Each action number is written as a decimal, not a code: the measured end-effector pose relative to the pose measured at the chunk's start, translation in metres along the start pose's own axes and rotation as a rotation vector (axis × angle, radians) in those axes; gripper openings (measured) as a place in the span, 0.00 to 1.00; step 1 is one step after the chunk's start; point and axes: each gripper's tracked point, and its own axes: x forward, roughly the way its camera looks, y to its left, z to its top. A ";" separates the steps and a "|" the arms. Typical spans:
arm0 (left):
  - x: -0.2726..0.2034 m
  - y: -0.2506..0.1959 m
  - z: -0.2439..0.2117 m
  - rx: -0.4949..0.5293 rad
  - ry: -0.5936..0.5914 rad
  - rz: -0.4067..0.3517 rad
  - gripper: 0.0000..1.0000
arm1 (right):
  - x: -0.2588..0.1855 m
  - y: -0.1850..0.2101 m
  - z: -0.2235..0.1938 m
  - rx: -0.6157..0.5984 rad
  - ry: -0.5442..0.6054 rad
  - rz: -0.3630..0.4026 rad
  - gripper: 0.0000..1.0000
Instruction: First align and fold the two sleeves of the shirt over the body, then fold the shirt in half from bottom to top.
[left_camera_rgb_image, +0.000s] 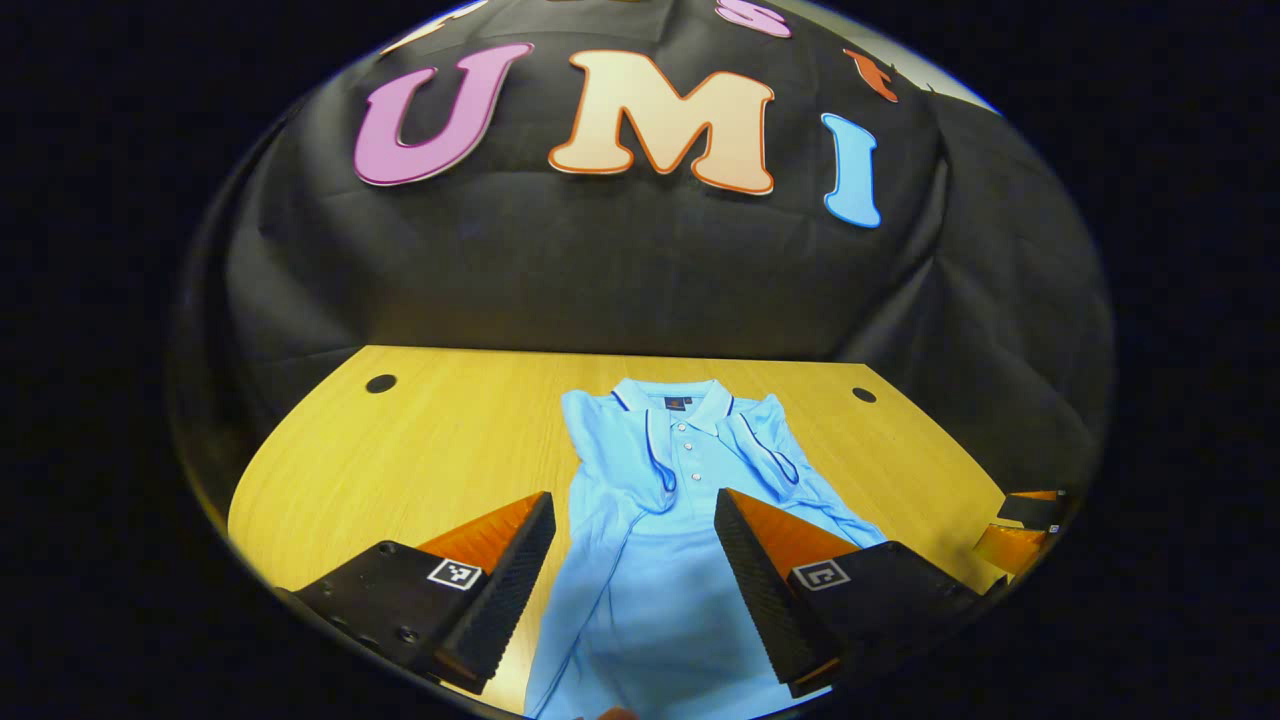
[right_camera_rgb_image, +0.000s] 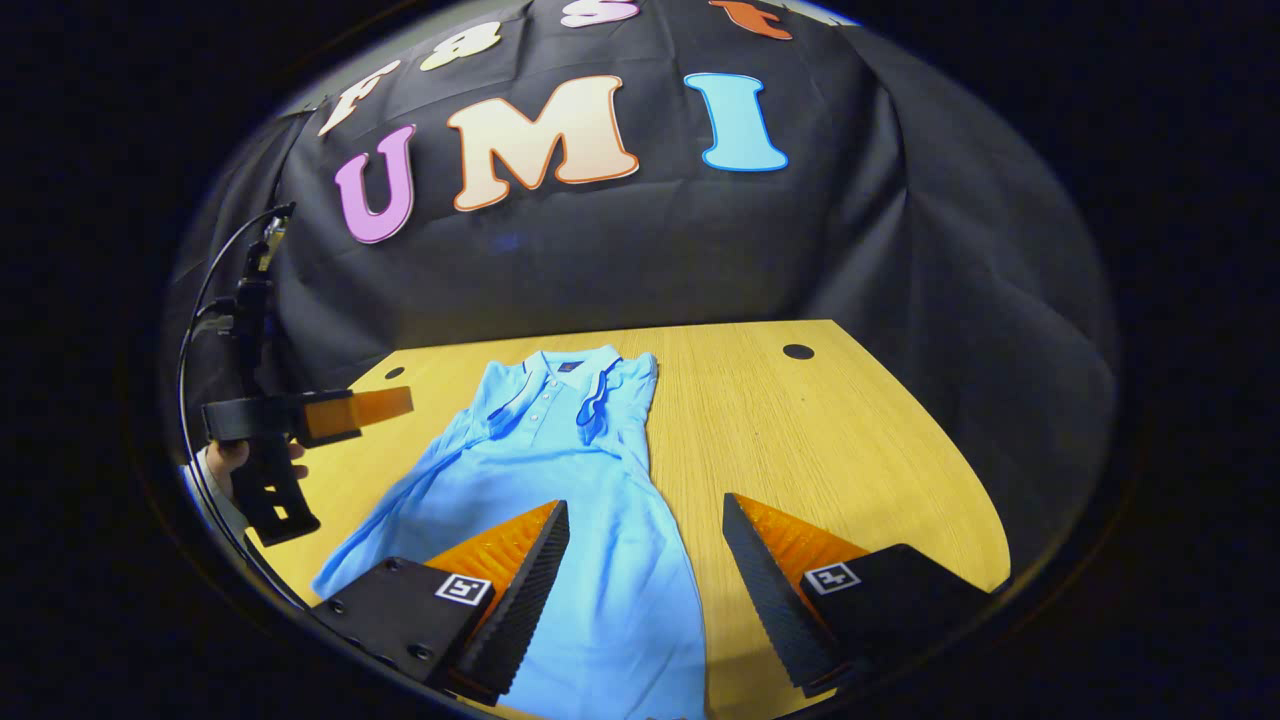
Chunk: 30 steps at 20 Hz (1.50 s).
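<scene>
Both sleeves look folded; left gripper (left_camera_rgb_image: 635, 560) and right gripper (right_camera_rgb_image: 645, 570) spread above shirt (left_camera_rgb_image: 660, 560); hem grab may drag them loose.

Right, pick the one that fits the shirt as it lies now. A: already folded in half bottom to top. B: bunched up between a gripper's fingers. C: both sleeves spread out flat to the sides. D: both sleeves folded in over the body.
D: both sleeves of the shirt lie folded in over its chest, the body still stretched out full length on the table, with both grippers open above it.
</scene>
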 end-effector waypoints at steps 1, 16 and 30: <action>-0.015 0.004 -0.007 0.001 0.001 0.017 0.96 | -0.008 -0.001 -0.006 -0.010 0.002 0.004 0.98; -0.152 0.025 -0.165 0.014 0.189 0.091 0.96 | -0.063 -0.019 -0.122 -0.067 0.141 -0.027 0.98; -0.152 0.033 -0.219 0.054 0.227 0.114 0.98 | -0.072 -0.015 -0.181 -0.048 0.269 -0.059 0.97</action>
